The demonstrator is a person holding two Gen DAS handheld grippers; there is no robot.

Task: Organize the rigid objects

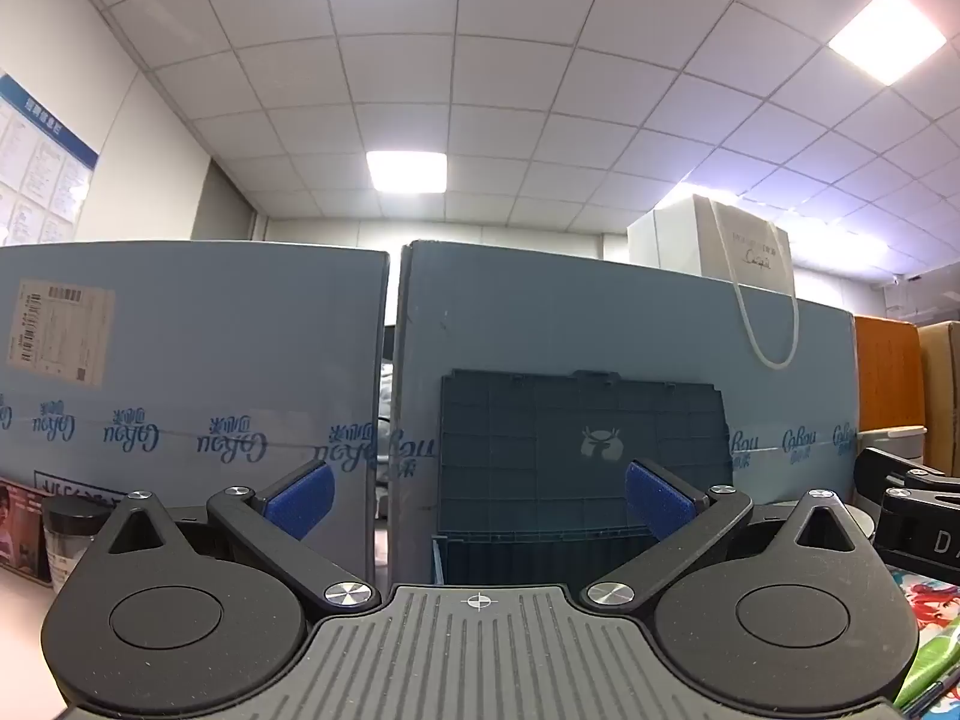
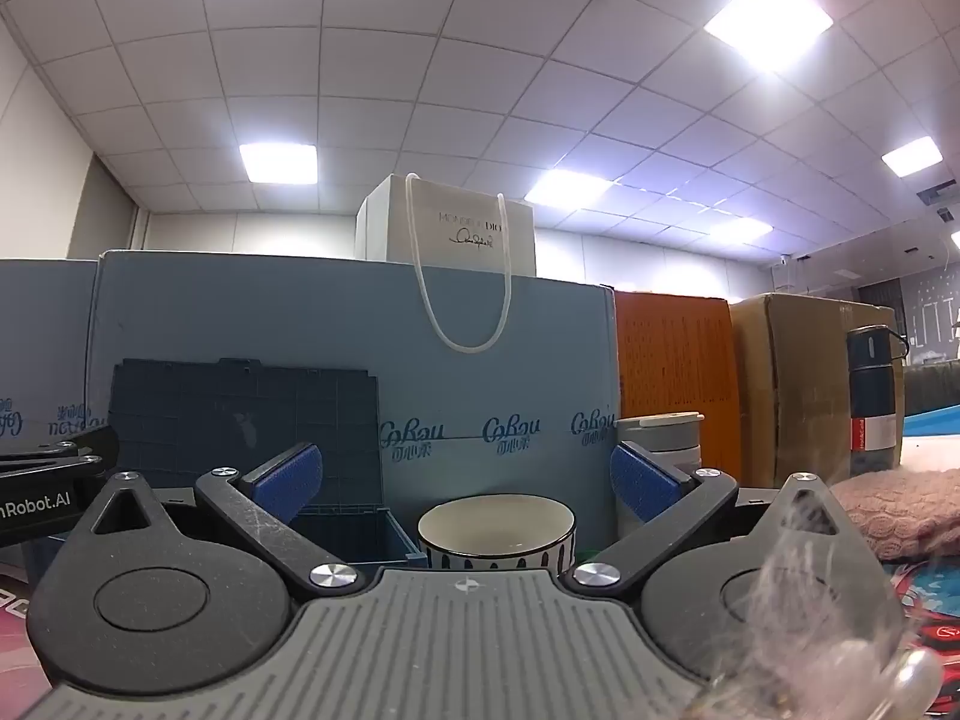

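Note:
My left gripper (image 1: 478, 501) is open, its blue pads spread wide with nothing between them. It faces a dark blue plastic crate (image 1: 582, 468) whose lid stands upright. My right gripper (image 2: 467, 483) is also open and holds nothing. Just ahead of it, low between the fingers, stands a white bowl with a dark striped rim (image 2: 497, 531). The same blue crate (image 2: 246, 438) shows left of the bowl in the right wrist view. A grey lidded cup (image 2: 660, 438) stands behind the right finger, and a dark flask (image 2: 873, 396) stands at the far right. A black-lidded jar (image 1: 69, 531) sits at the left.
Large blue cardboard boxes (image 1: 192, 360) form a wall behind everything, with a white paper bag (image 2: 459, 228) on top. Orange (image 2: 672, 384) and brown boxes (image 2: 792, 384) stand to the right. A pink knitted cloth (image 2: 906, 510) lies at the right, and the other gripper (image 1: 912, 510) shows at the right edge.

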